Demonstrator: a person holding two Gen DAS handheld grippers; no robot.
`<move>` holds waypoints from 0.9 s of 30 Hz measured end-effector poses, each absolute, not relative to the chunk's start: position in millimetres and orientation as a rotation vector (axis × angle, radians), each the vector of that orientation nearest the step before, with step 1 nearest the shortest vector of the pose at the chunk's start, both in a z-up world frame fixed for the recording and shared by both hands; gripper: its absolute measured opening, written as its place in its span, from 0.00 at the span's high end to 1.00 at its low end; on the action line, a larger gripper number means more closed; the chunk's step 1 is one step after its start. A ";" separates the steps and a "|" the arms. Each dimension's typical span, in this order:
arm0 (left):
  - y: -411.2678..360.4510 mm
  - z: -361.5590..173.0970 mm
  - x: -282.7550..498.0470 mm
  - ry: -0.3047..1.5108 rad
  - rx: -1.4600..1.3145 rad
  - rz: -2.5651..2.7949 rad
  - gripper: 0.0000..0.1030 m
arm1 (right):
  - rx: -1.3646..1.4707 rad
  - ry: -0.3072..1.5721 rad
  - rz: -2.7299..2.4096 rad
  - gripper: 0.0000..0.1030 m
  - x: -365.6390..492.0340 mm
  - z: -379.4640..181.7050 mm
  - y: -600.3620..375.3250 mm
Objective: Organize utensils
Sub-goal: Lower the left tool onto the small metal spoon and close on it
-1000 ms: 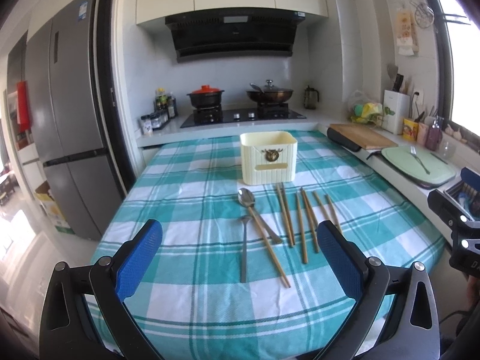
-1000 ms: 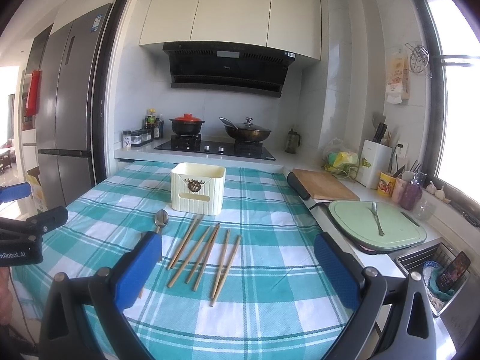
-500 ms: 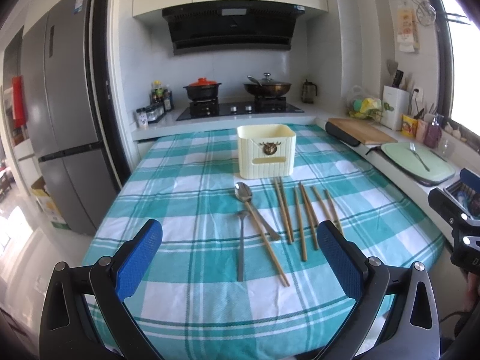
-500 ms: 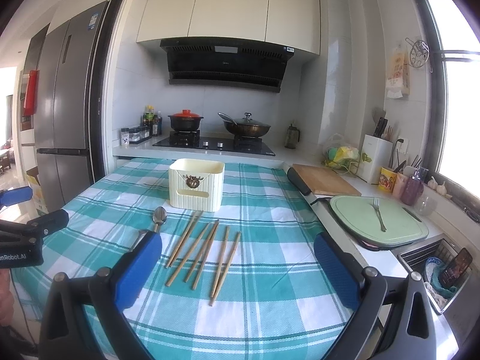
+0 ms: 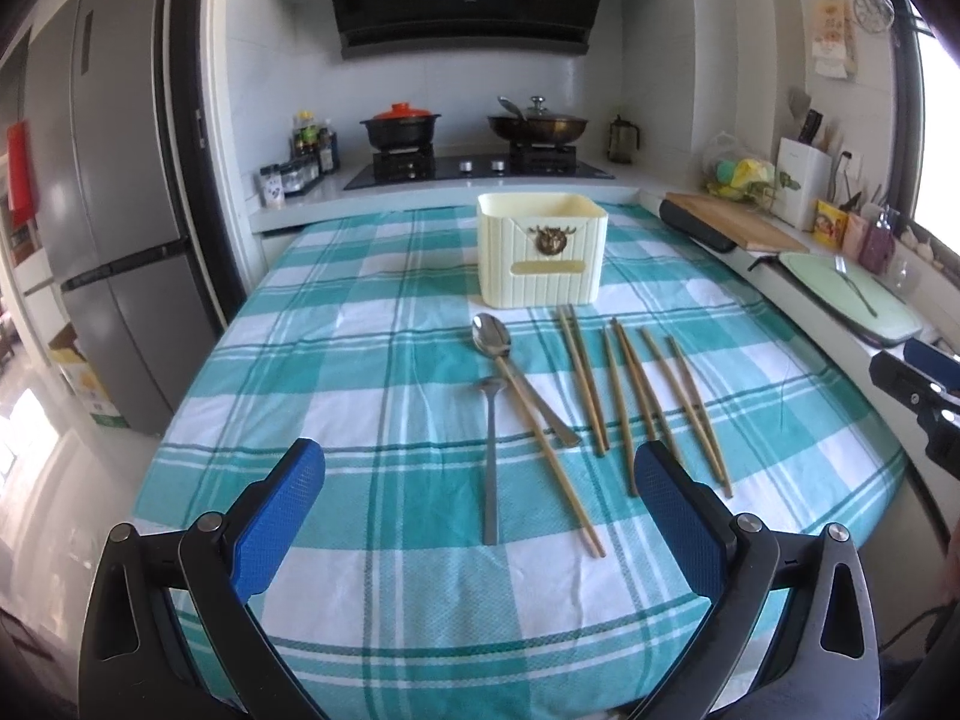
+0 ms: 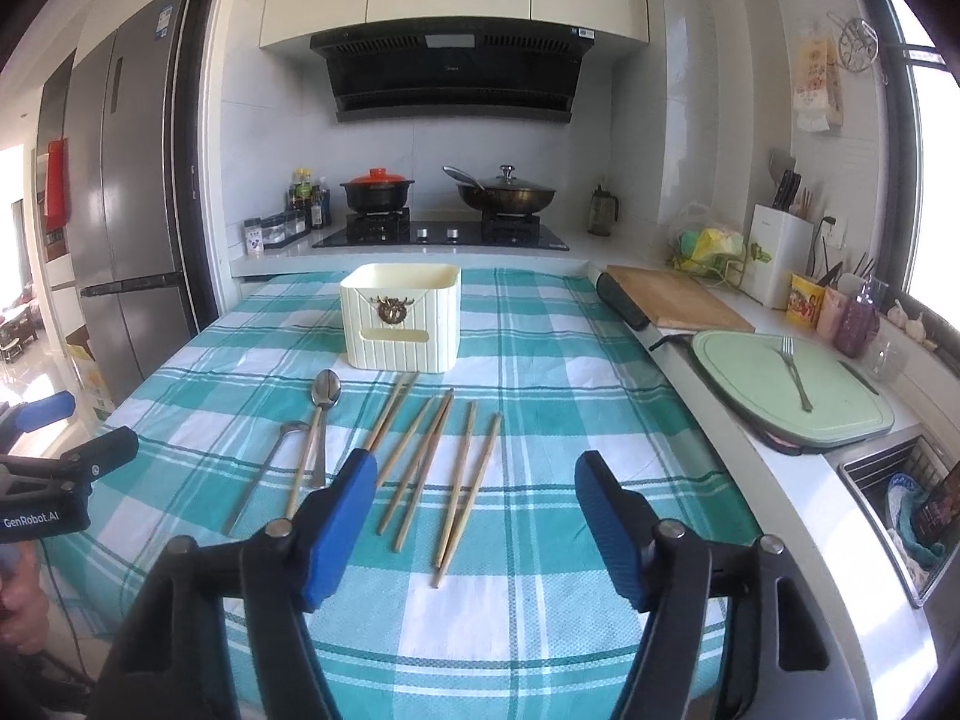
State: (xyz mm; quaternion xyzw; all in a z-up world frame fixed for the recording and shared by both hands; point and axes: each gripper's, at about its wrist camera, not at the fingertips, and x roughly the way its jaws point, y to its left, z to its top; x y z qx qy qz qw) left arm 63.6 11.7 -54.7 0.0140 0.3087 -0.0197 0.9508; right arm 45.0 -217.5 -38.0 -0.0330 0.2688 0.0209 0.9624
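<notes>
Several wooden chopsticks (image 5: 624, 396) (image 6: 420, 456) lie side by side on the teal checked tablecloth (image 5: 372, 360) (image 6: 540, 372), with a large steel spoon (image 5: 510, 366) (image 6: 324, 414) and a smaller spoon (image 5: 491, 456) (image 6: 264, 474) to their left. Behind them stands a cream utensil box (image 5: 542, 257) (image 6: 401, 317). My left gripper (image 5: 480, 480) hovers open over the table's near edge, in front of the spoons. My right gripper (image 6: 477, 498) hangs above the near ends of the chopsticks; its jaws are closing, with nothing touching the pads.
A green board (image 6: 786, 384) with a fork (image 6: 795, 369) and a wooden cutting board (image 6: 672, 300) lie on the counter to the right. The stove (image 6: 438, 234) with two pots is behind the table. A fridge (image 5: 102, 240) stands at the left.
Both grippers have moved forward and down toward the utensils, which look larger now. The right gripper's fingers have drawn closer together. The utensils have not moved.
</notes>
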 end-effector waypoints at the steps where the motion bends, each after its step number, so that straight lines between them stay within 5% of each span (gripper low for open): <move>1: 12.4 -59.9 67.7 0.640 0.031 -0.038 0.00 | -0.061 0.561 0.038 0.35 49.9 -42.3 -220.8; 10: 16.2 -111.9 120.6 0.777 0.026 -0.056 0.01 | -0.019 0.756 0.043 0.47 115.2 -96.6 -237.7; 12: 18.3 -120.7 135.4 0.804 0.016 -0.064 0.01 | -0.004 0.788 0.058 0.57 134.2 -108.9 -236.2; 19: 28.1 -143.5 185.4 0.879 -0.033 -0.095 0.02 | 0.022 0.895 0.073 0.62 199.7 -146.1 -231.2; 27: 26.8 -168.4 230.8 0.976 0.034 -0.105 0.20 | 0.044 1.030 0.097 0.67 241.4 -175.2 -234.2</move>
